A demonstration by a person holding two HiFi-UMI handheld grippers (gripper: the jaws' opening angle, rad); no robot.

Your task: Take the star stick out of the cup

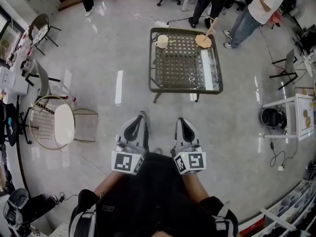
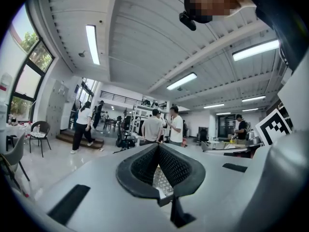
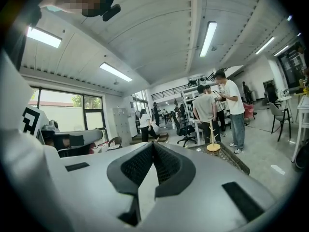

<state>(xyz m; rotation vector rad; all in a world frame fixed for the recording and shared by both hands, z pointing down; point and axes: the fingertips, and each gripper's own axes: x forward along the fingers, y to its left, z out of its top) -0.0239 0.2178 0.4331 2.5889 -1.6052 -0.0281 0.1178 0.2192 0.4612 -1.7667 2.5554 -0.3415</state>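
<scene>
A cream cup (image 1: 161, 41) stands on the far left corner of a low wicker-topped table (image 1: 151, 63), well ahead of me. No star stick shows in it at this distance. A wooden peg stand (image 1: 204, 38) rests on the table's far right corner and also shows in the right gripper view, as a wooden stand (image 3: 212, 146). My left gripper (image 1: 142, 115) and right gripper (image 1: 181, 120) are held side by side close to my body, pointing toward the table. Both are shut and empty: the left gripper (image 2: 158, 147) and the right gripper (image 3: 153, 144) have their pads meeting.
Bare floor lies between me and the table. A round wire chair with a white cushion (image 1: 58, 125) stands at left. A white side table (image 1: 295, 117) and a black round device (image 1: 270, 116) stand at right. Several people (image 1: 259, 6) stand beyond the table.
</scene>
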